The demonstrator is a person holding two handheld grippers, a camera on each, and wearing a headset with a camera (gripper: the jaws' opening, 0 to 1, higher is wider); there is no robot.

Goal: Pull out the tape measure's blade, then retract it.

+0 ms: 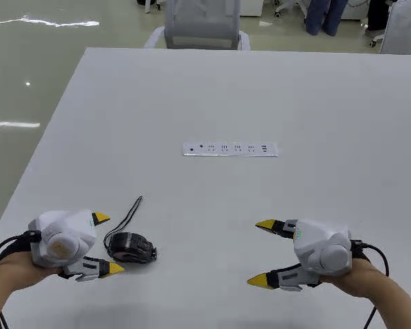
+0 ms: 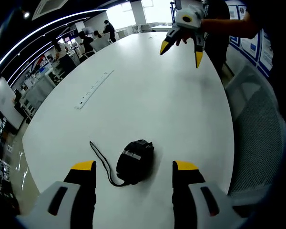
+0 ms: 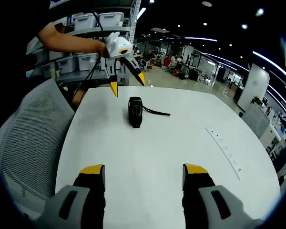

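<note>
A black tape measure [image 1: 131, 247] with a thin black wrist cord [image 1: 127, 212] lies on the white table [image 1: 260, 96] near the front left. My left gripper [image 1: 107, 243] stands open right beside it, yellow-tipped jaws either side of its left end without touching. In the left gripper view the tape measure [image 2: 135, 161] lies just ahead, between the jaws. My right gripper [image 1: 261, 252] is open at the front right, well apart from the tape, nothing in it. From the right gripper view the tape measure [image 3: 135, 111] lies far ahead, under the left gripper [image 3: 127, 81].
A white power strip [image 1: 230, 149] lies flat at the table's middle. A grey mesh chair [image 1: 201, 25] stands at the far edge, and another chair [image 2: 257, 129] is by the near side. The table's left edge runs close to the tape measure.
</note>
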